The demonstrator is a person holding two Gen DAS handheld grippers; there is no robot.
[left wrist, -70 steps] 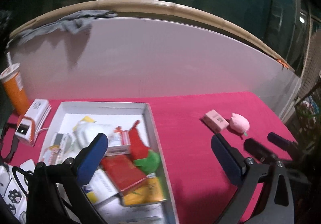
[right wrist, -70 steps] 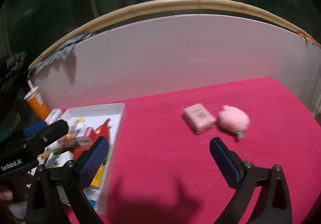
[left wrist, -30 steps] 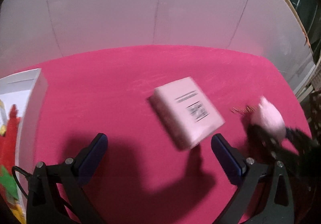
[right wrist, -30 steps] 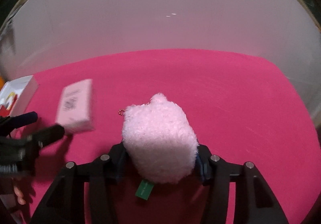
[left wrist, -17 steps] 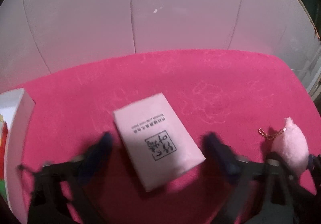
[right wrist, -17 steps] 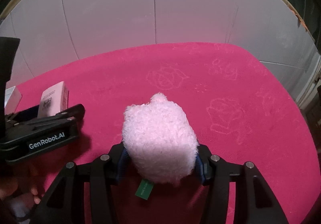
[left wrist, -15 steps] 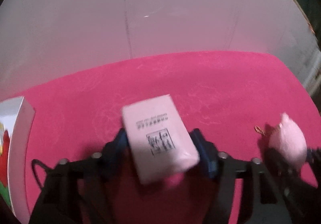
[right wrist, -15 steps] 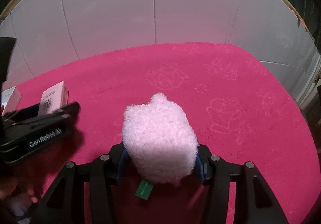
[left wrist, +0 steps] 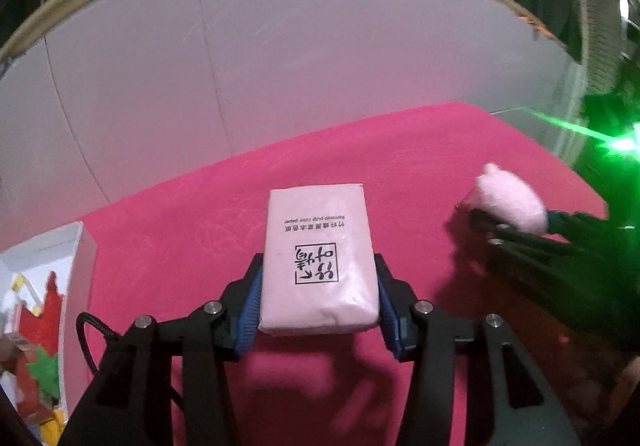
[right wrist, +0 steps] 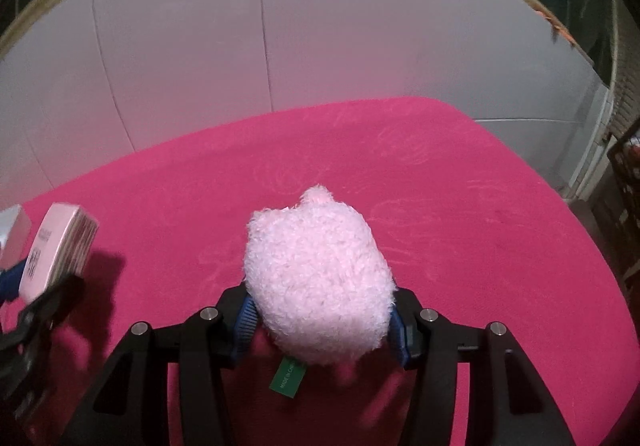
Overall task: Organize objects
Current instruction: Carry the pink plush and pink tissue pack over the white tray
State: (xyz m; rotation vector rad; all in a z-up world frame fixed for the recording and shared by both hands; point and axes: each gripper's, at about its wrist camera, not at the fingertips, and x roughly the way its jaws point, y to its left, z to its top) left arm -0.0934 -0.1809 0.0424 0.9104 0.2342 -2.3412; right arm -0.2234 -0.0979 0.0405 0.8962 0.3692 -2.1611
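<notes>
The pink tissue pack [left wrist: 319,258] is clamped across its short width by the left gripper [left wrist: 319,298], the blue pads [left wrist: 251,306] pressed flat on its two long sides near the end closest to the camera. It appears to be taken there so that most of its length juts forward, free to be set down first. The printed face is turned up, and the pack seems lifted clear of the pink tablecloth [left wrist: 400,158], judging by the shadow beneath.

The pink plush toy [right wrist: 318,278] is squeezed between the fingers of the right gripper [right wrist: 320,320], its fluffy body bulging over both pads; a grip low on the soft body is probably what keeps it from slipping. A green label [right wrist: 288,376] hangs below it at 6 o'clock.

In the left wrist view, the white tray [left wrist: 80,246] of sorted items is seen at 9 o'clock and the plush toy at 3 o'clock. Both things are presumably held for carrying toward that tray.
</notes>
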